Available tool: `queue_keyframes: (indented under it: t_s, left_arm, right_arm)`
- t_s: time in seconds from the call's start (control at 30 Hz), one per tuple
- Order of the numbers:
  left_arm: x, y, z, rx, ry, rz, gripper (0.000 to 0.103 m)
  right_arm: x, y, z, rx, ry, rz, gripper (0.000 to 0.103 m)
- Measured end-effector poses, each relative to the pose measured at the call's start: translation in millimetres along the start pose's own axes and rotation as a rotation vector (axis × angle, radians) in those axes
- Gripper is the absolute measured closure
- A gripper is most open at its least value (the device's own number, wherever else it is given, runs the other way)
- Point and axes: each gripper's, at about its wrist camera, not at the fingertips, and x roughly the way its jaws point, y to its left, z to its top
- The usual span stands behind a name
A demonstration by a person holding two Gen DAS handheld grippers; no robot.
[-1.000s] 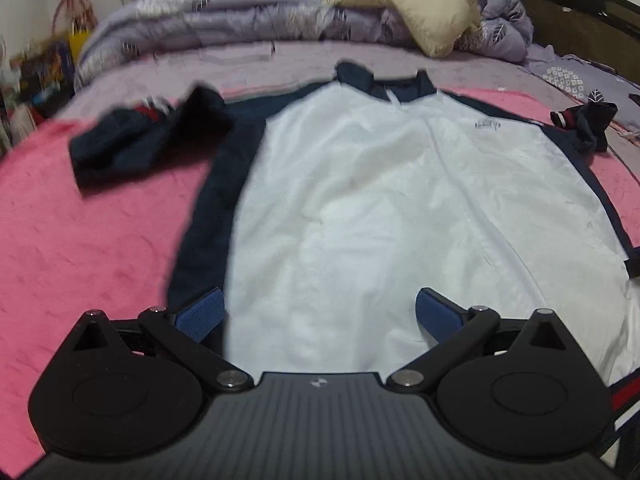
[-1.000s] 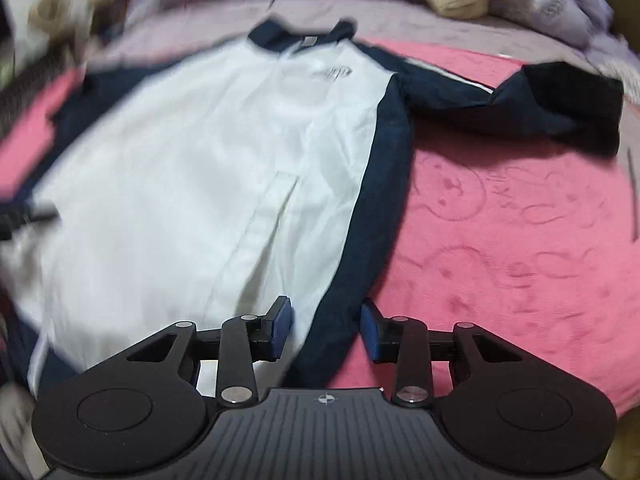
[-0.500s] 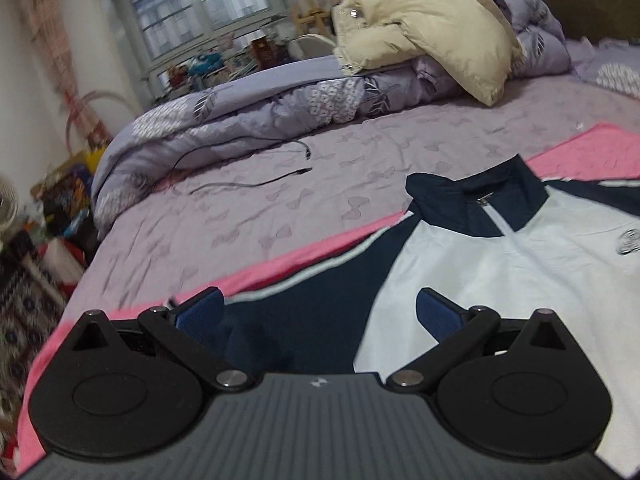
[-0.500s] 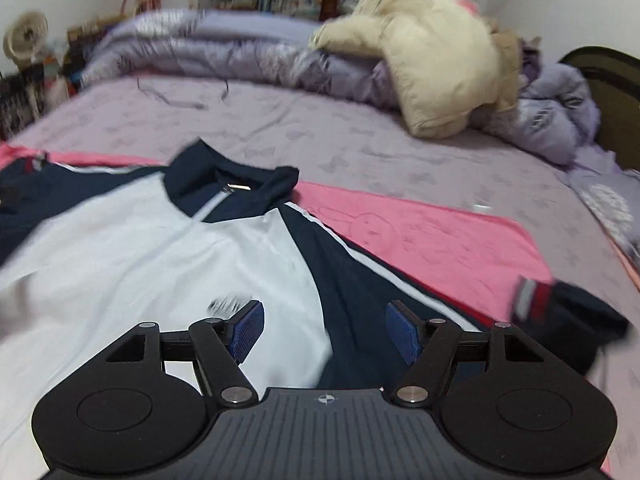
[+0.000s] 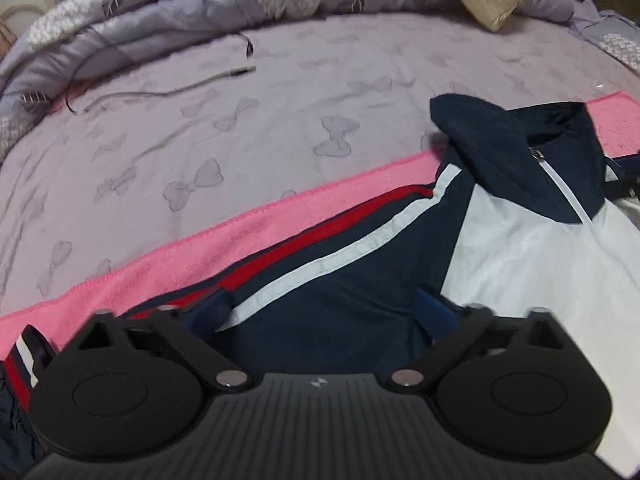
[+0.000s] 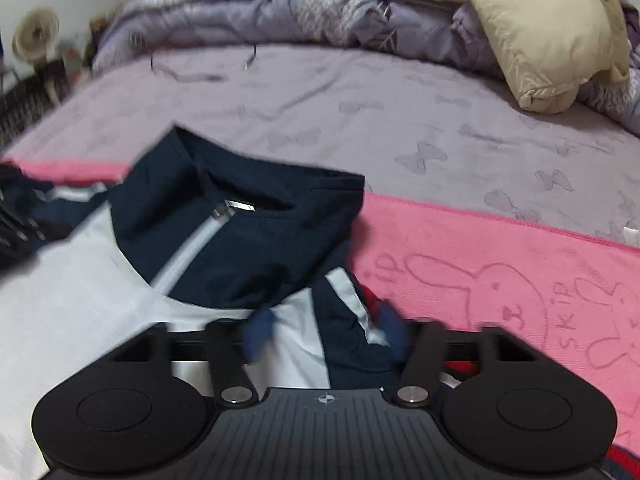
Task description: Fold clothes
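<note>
Now at shoulder-grab step. Jacket [image 5: 520, 248] flat on pink towel [image 5: 240, 232], collar at 12 o'clock. L gripper [image 5: 324, 312] wide open over navy shoulder; R gripper [image 6: 324, 332] open, blurred, straddling other shoulder. Next, prob: close both, fold.

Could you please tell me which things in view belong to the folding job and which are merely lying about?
Job: jacket, left gripper, right gripper, pink towel beneath.

Lying about: cable, beige pillow, purple quilt, fan.
</note>
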Motion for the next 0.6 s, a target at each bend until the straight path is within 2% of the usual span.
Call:
queue_keyframes:
  t_s: [0.03,0.07,0.1,0.17,0.23,0.27,0.37,0.4,0.43,0.47,0.5,0.53,0.6]
  left_arm:
    - [-4,-1,-1,-0.002,-0.017,0.021,0.05]
    - [-7,-1,0,-0.015,-0.024,0.078,0.063]
    - [-8,1,3,-0.027,-0.025,0.139,0.091]
    - [-7,7,3,-0.052,-0.033,0.214,0.1]
    - [-2,20,6,-0.073,-0.037,0.359,0.103]
    - [1,31,6,-0.096,-0.03,0.405,0.103]
    - [0,57,-1,-0.164,0.001,0.432,0.103]
    - [-1,65,-3,-0.186,0.011,0.441,0.103]
    - [-1,74,-5,-0.209,0.021,0.45,0.098]
    - [-4,79,-8,-0.212,0.027,0.452,0.096]
    - [-14,78,-13,-0.173,0.018,0.44,0.091]
    - [-27,78,-21,-0.149,-0.001,0.438,0.091]
    - [-56,78,-37,-0.117,-0.04,0.419,0.09]
  right_arm:
    - [-3,6,0,-0.028,-0.012,-0.011,0.074]
    - [-4,11,1,-0.04,-0.024,-0.019,0.078]
    - [-4,15,4,-0.043,-0.036,-0.026,0.083]
    - [-1,22,11,-0.03,-0.062,-0.041,0.086]
    - [9,26,23,-0.026,-0.082,-0.078,0.087]
    - [13,28,30,-0.024,-0.092,-0.097,0.087]
    - [45,29,54,-0.024,-0.103,-0.201,0.086]
    - [54,27,60,0.007,-0.084,-0.214,0.085]
    - [56,24,63,0.06,-0.07,-0.21,0.083]
    - [46,24,61,0.077,-0.079,-0.192,0.081]
    - [33,25,56,0.076,-0.096,-0.168,0.074]
    - [20,25,51,0.074,-0.114,-0.143,0.065]
    - [-21,29,31,0.004,-0.139,-0.085,0.055]
